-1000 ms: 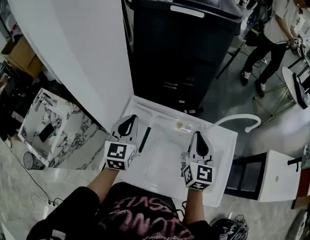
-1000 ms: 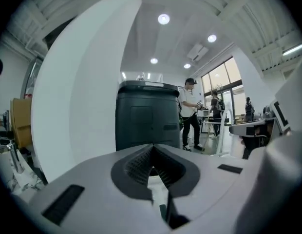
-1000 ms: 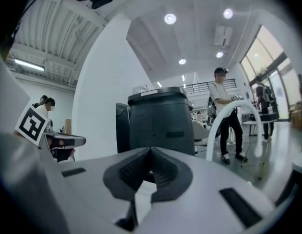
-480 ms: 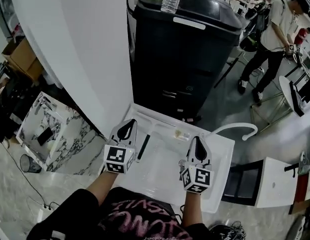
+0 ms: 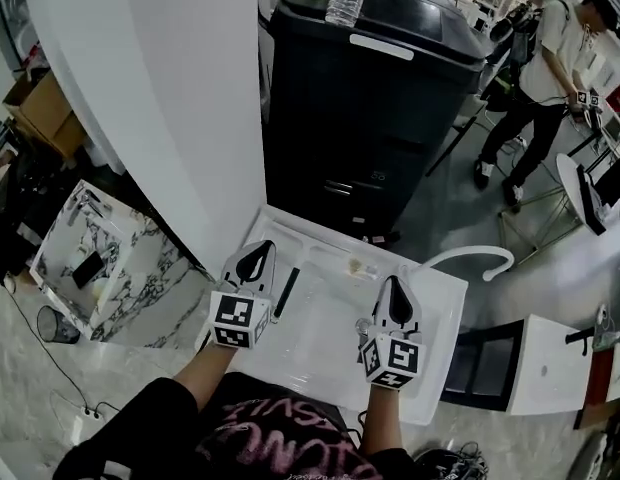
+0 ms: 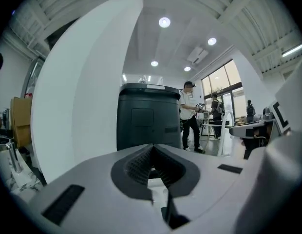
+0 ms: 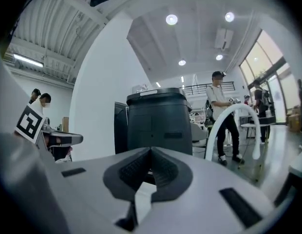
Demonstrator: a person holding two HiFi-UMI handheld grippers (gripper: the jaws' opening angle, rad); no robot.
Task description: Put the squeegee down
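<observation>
Left gripper [image 5: 254, 256] and right gripper [image 5: 393, 288], jaws pressed together and empty, hover above the white plastic tray [image 5: 330, 343], the slim black squeegee [image 5: 287, 294] lying at the left gripper's three o'clock.

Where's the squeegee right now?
In the head view, the squeegee lies in the white basin, left of centre, just to the right of the left gripper, which is not holding it.

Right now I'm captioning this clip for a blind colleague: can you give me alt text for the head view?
The left claw and right claw hover shut and empty over a white tray, with the dark squeegee lying flat on it between them, nearer the left one. A tall black bin stands beyond the tray, beside a white column.
</observation>
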